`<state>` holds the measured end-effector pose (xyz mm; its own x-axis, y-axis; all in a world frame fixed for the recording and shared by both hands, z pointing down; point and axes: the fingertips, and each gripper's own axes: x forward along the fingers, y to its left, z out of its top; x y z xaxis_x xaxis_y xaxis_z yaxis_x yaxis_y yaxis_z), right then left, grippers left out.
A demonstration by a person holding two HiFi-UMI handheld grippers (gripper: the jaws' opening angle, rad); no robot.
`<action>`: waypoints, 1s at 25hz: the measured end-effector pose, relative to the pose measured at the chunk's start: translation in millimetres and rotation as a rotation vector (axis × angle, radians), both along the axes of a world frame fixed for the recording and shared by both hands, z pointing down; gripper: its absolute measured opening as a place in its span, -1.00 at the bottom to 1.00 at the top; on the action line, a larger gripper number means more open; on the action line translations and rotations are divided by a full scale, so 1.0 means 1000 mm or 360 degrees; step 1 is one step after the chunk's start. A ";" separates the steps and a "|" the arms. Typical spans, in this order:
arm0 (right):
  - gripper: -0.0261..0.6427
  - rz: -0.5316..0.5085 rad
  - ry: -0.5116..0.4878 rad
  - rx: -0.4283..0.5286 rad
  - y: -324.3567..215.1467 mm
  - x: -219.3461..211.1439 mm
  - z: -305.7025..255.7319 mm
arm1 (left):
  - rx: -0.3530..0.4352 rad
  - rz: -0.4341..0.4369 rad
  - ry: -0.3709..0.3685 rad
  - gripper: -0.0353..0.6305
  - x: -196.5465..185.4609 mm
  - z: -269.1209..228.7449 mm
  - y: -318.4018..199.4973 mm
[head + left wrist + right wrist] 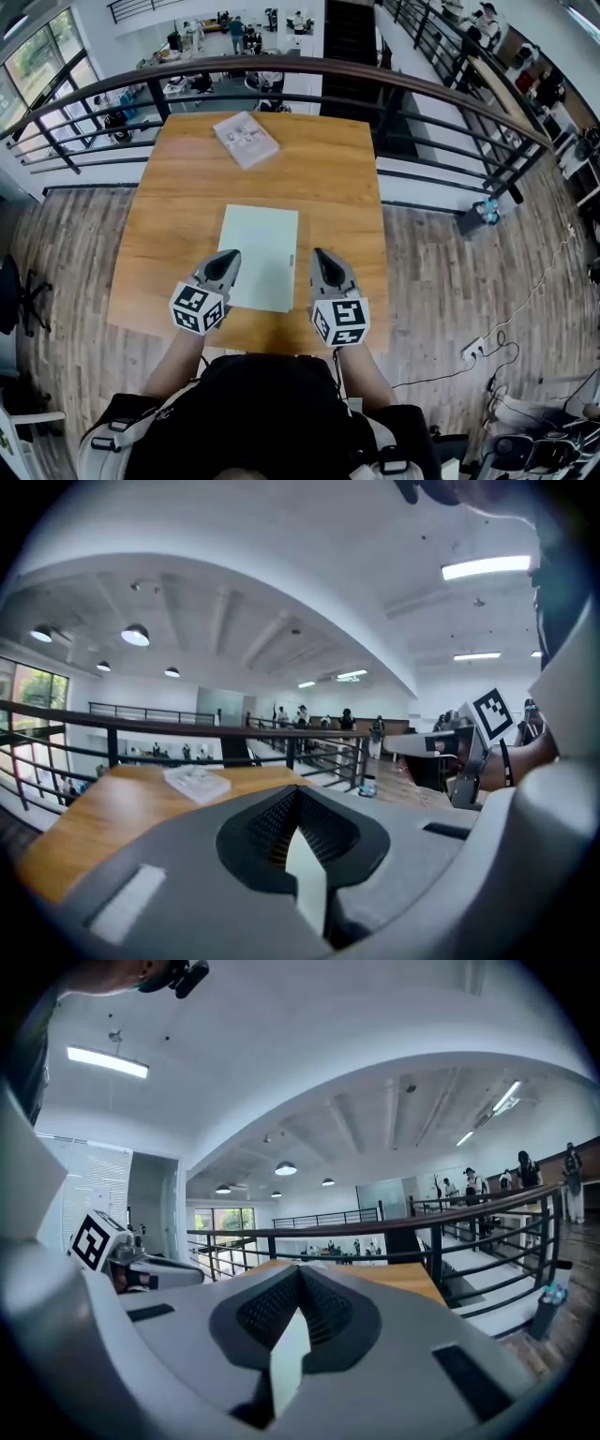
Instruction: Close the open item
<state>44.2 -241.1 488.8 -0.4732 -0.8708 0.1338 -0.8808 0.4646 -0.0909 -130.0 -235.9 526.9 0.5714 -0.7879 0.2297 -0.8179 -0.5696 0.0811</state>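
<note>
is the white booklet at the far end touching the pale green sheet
Apart. The head view shows a band of bare table between the white booklet and the pale green sheet.

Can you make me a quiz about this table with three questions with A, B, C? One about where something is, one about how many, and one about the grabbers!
1. Where is the white booklet?
A. at the table's far end
B. on the floor
C. on the railing

2. How many things lie on the table?
A. one
B. two
C. five

3. The left gripper and right gripper are:
A. wide open
B. shut and empty
C. holding the booklet

Answers:
1 A, it lies by the railing side.
2 B, the booklet and a pale green sheet.
3 B, each gripper view shows jaws together, nothing between.
</note>
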 end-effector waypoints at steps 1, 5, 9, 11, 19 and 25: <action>-0.91 0.0029 -0.0001 0.0042 -0.002 0.003 -0.011 | 0.0066 -0.0050 0.0013 -0.89 -0.009 -0.016 -0.001; -0.91 0.0135 -0.0037 0.0132 -0.004 0.012 -0.033 | 0.0231 -0.0214 0.0053 -0.89 -0.038 -0.057 0.005; -0.91 0.0125 0.0004 0.0152 -0.003 0.005 -0.032 | 0.0265 -0.0302 0.0035 -0.89 -0.056 -0.063 0.009; -0.91 0.0106 0.0029 0.0167 -0.001 0.000 -0.033 | 0.0270 -0.0315 -0.0037 -0.89 -0.061 -0.060 0.008; -0.91 0.0115 -0.0011 0.0151 -0.007 -0.005 -0.037 | 0.0260 -0.0337 -0.0053 -0.89 -0.072 -0.061 0.007; -0.91 0.0143 -0.0023 0.0174 -0.008 -0.002 -0.043 | 0.0269 -0.0360 -0.0040 -0.89 -0.079 -0.063 0.010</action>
<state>41.7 -249.3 446.3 -0.3937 -0.9188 0.0294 -0.9183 0.3917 -0.0570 -209.4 -226.3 463.7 0.3724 -0.9231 0.0962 -0.9264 -0.3760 -0.0213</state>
